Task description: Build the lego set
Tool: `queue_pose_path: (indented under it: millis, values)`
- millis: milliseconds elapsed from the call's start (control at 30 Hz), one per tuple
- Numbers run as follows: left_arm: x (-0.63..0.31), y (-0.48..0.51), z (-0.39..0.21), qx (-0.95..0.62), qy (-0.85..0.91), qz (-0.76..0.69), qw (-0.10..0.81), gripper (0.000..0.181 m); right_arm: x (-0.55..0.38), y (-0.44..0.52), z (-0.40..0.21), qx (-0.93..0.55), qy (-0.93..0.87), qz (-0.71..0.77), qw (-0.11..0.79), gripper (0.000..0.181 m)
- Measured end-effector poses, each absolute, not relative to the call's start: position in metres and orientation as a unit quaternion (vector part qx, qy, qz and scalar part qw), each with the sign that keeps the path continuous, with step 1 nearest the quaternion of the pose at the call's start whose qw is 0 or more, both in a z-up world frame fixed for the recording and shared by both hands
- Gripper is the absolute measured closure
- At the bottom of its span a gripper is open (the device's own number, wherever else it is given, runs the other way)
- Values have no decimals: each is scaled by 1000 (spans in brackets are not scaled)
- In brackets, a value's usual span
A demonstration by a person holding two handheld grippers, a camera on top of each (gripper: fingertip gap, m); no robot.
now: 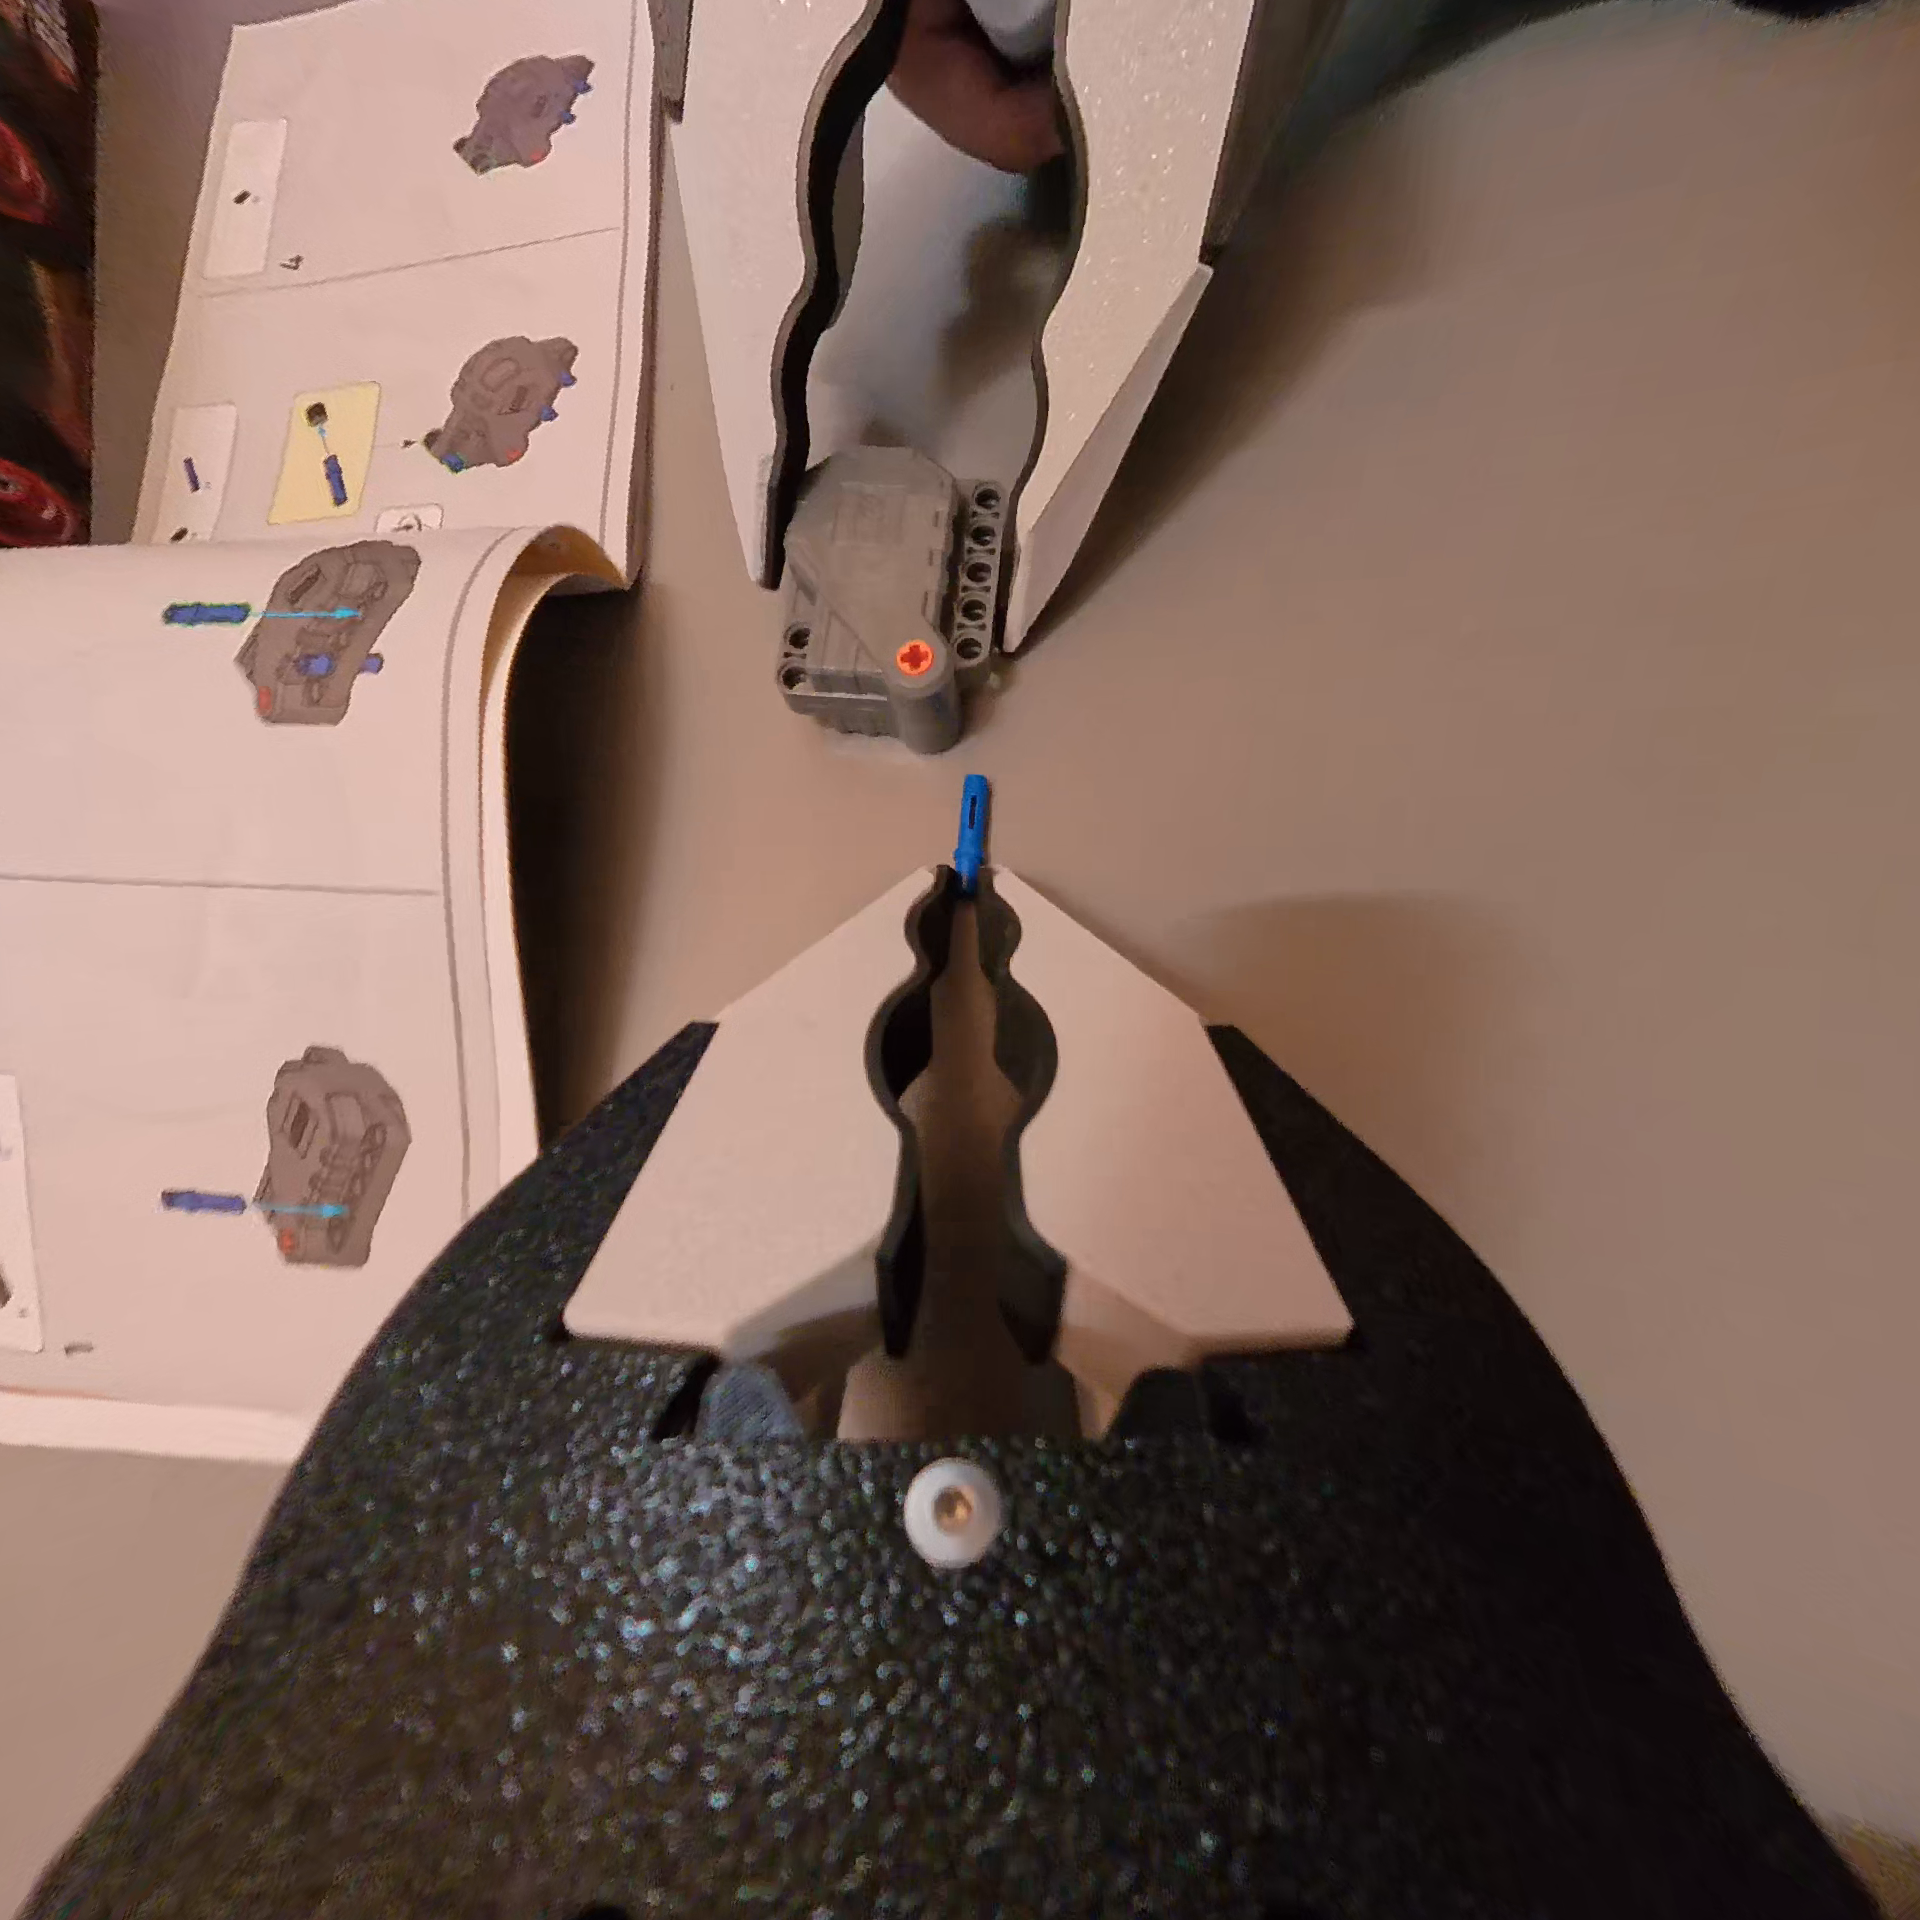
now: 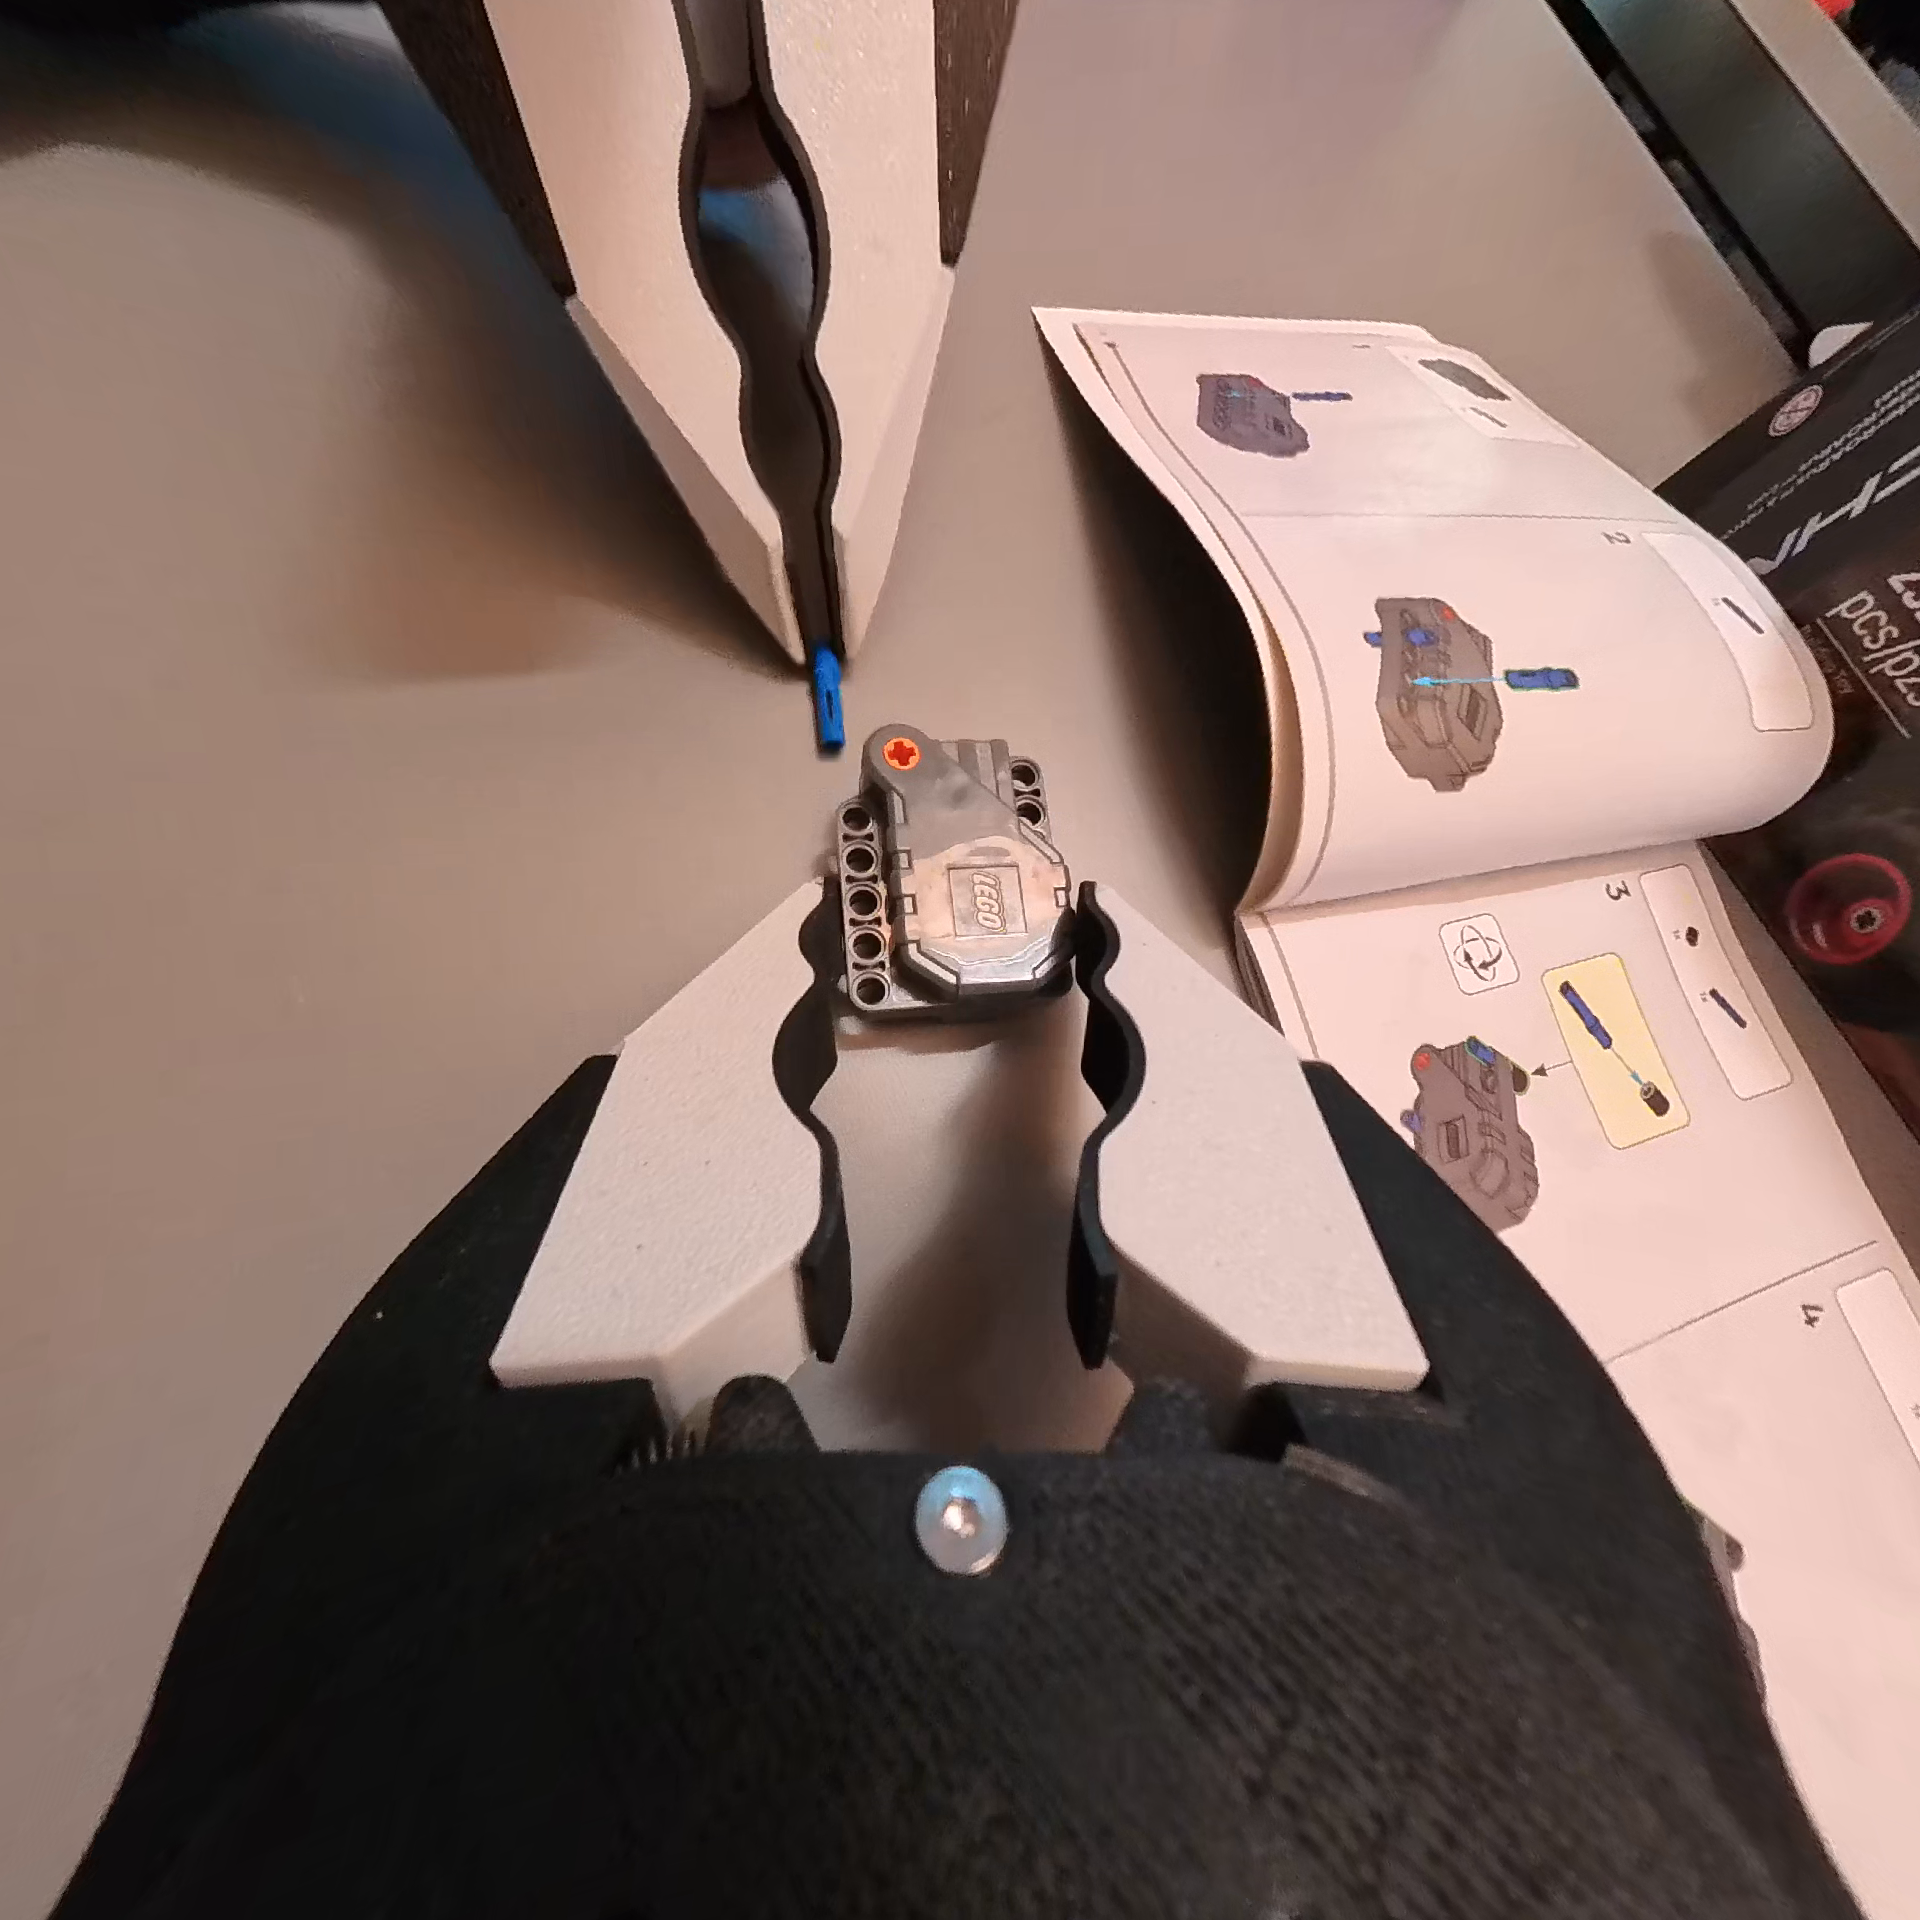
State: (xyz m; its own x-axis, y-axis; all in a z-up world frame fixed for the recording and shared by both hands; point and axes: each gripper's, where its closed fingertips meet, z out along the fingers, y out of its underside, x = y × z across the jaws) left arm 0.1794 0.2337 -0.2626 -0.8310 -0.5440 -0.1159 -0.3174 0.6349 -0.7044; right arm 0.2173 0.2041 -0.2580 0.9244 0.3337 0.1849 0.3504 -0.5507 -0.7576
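My left gripper [image 1: 966,873] is shut on a small blue pin [image 1: 970,821] that sticks out forward from its tips. The pin points at a grey motor block [image 1: 883,613] with an orange cross hole and rows of pin holes. My right gripper [image 2: 956,914] is shut on the rear of that grey motor block [image 2: 951,883] and holds it on the beige table. In the right wrist view the left gripper [image 2: 816,644] comes in from the top with the blue pin [image 2: 826,712] a short way from the block's orange corner. The pin and block are apart.
An open instruction booklet [image 1: 270,727] lies on the table left of the block, also in the right wrist view [image 2: 1455,727] at the right. A dark box [image 2: 1829,520] and a red wheel part [image 2: 1860,920] sit beyond the booklet.
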Motion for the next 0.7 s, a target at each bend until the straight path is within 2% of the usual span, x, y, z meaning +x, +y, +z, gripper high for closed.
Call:
queue_pose_path:
  millis: [33,433,700]
  values:
    - [177,238,-260,-243,890,-349,166,180,216,205,-258,-881,-195,-12,431,139]
    - [141,309,-219,-309,861,-351,202,180,183,261,-257,-888,-195,-48,415,138]
    - [131,333,-204,-335,842,-361,220,180,167,295,-249,-879,-193,10,435,139]
